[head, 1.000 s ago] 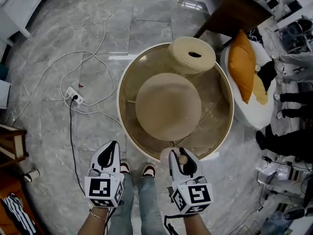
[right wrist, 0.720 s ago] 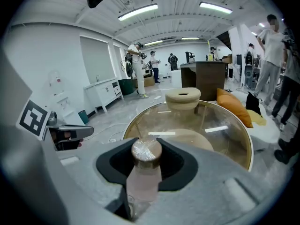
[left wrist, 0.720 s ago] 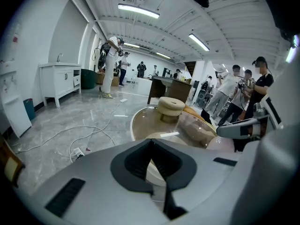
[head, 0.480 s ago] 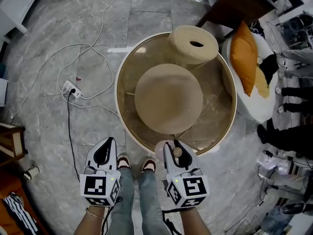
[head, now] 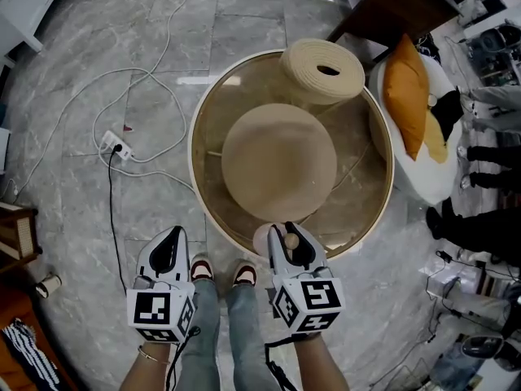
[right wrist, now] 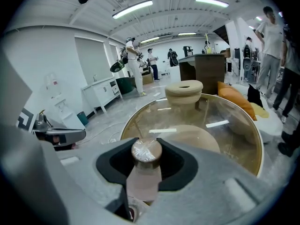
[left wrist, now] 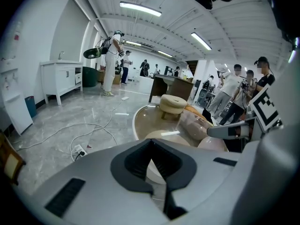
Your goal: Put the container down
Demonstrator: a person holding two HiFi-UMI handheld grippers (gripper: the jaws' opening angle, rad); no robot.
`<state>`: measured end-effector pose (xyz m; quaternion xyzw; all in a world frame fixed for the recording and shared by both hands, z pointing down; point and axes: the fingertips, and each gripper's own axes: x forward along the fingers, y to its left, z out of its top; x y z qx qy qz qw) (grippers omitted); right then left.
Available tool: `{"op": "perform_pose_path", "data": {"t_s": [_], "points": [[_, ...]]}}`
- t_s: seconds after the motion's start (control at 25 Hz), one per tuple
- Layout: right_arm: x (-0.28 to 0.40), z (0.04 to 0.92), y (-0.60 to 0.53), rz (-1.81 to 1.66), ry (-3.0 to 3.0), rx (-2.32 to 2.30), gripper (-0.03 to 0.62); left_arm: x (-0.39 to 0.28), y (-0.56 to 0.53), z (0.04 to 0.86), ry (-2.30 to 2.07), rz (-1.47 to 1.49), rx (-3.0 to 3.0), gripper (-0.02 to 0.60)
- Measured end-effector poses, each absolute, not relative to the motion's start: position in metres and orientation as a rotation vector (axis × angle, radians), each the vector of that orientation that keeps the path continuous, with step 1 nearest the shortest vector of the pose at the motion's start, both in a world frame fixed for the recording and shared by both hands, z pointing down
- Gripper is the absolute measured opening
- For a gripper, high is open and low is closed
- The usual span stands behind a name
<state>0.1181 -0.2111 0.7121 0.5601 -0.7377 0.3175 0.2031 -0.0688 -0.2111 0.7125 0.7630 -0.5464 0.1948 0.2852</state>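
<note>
My right gripper is shut on the container, a small pale pink bottle with a round brownish lid. In the head view the container hangs at the near rim of the round glass table, about level with its edge. The right gripper view shows the bottle upright between the dark pads, with the glass top just ahead. My left gripper hangs over the floor left of the table, jaws together, nothing in them.
A beige ring-shaped pouf sits at the table's far edge, and a beige dome base shows under the glass. A power strip with cables lies on the floor at left. An orange cushion and people's legs are at right.
Both grippers have shifted a little forward and left. The right one now carries the container at the table's near rim. The grip has not changed.
</note>
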Motion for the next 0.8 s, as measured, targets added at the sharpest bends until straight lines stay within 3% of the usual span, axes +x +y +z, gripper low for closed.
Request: {"op": "perform_pose_path", "data": {"t_s": [0.8], "points": [[0.122,0.747,-0.235,0.868,-2.006,1.572,0.12,-0.071,-0.218,0.722,-1.462,0.545,2.047,0.002]]}}
